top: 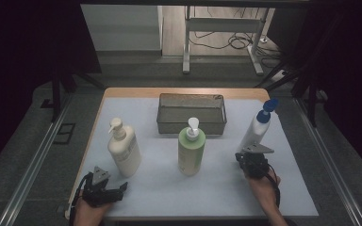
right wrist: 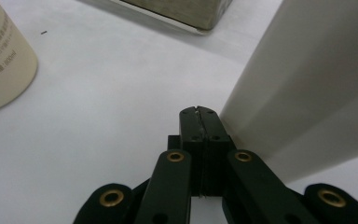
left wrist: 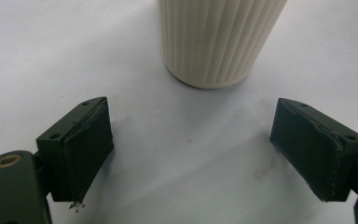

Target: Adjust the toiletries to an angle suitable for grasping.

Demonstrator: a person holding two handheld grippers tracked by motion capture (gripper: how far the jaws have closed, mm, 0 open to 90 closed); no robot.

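White bottle with blue cap (top: 257,129) stands at the 3 o'clock side of the tabletop (top: 217,188), tilted so that its cap leans toward 1 o'clock. Its lower end sits just beside the right gripper (top: 248,157), at the gripper's 12 o'clock. In the right gripper view, the right gripper (right wrist: 200,112) has its jaws pressed together with nothing between them, and the bottle's white body (right wrist: 307,93) rises immediately to the right of the jaw tips; whether the tips actually touch it is hard to confirm from this angle.

Left gripper (top: 118,188) rests at the 7 o'clock corner of the tabletop, jaws spread wide and empty. In the left gripper view (left wrist: 186,154), the ribbed base of the cream pump bottle (left wrist: 216,42) stands ahead of the jaws, apart from both pads. The high view places this cream pump bottle (top: 124,148) at 9 o'clock.

Green pump bottle (top: 191,150) stands upright near the centre. Metal mesh basket (top: 191,123) sits at its 12 o'clock, toward the far edge. A white mat (top: 146,113) covers the surface under all items.
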